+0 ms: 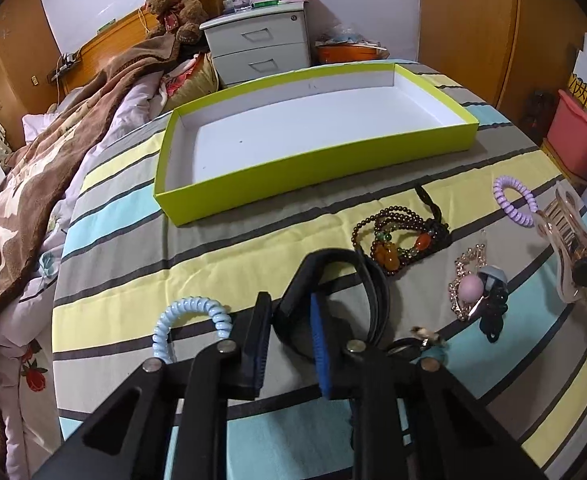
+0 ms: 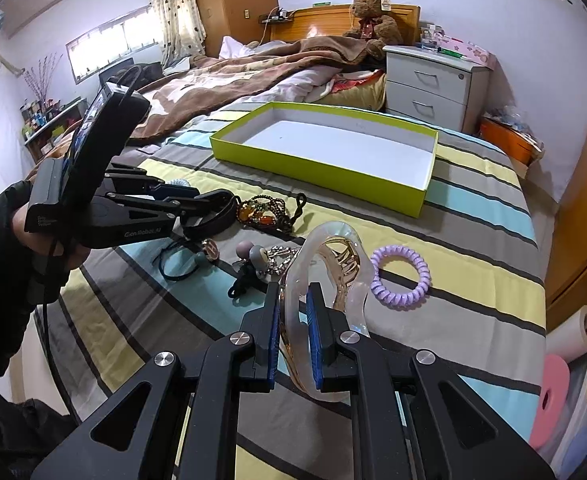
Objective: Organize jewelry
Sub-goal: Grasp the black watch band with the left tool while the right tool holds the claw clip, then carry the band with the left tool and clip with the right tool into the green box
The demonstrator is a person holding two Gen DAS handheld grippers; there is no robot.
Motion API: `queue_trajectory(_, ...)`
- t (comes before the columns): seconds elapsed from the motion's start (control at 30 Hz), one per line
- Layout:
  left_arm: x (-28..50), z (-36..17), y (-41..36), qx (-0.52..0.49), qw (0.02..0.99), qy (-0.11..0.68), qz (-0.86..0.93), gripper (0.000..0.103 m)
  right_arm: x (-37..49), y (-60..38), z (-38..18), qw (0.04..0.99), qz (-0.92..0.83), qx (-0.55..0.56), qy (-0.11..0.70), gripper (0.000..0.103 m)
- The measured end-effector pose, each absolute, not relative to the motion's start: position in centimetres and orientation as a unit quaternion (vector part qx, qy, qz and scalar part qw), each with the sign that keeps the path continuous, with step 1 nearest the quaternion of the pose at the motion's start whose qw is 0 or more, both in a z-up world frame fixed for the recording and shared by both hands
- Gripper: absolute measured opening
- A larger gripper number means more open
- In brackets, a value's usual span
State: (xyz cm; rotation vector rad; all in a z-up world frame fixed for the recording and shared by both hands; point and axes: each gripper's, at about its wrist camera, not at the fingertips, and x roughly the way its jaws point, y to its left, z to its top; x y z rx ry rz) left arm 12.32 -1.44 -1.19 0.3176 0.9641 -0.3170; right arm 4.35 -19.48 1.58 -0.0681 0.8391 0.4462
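On a bed (image 1: 253, 240) spread with a cover striped in yellow, grey, pale blue and white, I have both pairs of tongs down among the jewelry. My left tongs (image 1: 289, 320) stand part open around the band of a black strap (image 1: 373, 292) lying on the cover; I cannot tell whether the pads grip it. My right tongs (image 2: 293, 320) are narrowed onto a clear hair claw (image 2: 325, 264), which stands between the blue pads.

Far across the cover sits an open lime-green box (image 1: 313, 168) with a white inside. Between it and my tongs lie a dark beaded bracelet (image 1: 401, 240) with orange and green stones, a chain with pink and grey balls (image 1: 473, 284), a lilac coil hair tie (image 2: 401, 276) just right of the claw, and a blue coil hair tie (image 1: 191, 320) at the near left, beside the left tongs.

Left of the striped cover, a brown blanket (image 2: 233, 76) is rumpled over the bed. A teddy bear (image 2: 373, 16) sits against the wooden headboard, next to a white two-drawer nightstand (image 2: 433, 84). Curtained windows (image 2: 113, 44) light the far left wall; wooden wardrobe doors (image 1: 513, 20) stand at right.
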Motion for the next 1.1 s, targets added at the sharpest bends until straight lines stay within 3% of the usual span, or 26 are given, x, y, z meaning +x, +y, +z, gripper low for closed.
queue_trajectory(0.4,12.2,-0.4,-0.6,0.114,0.87,0.457,-0.143,0.013,4.5,-19.6,1.9,0.893,0.206,-0.027,0.4,0.013)
queue_trajectory(1.1,12.1,4.8,0.9,0.079,0.895,0.421,-0.123,0.013,6.3,-19.5,6.5,0.912,0.173,-0.05,0.368,0.013)
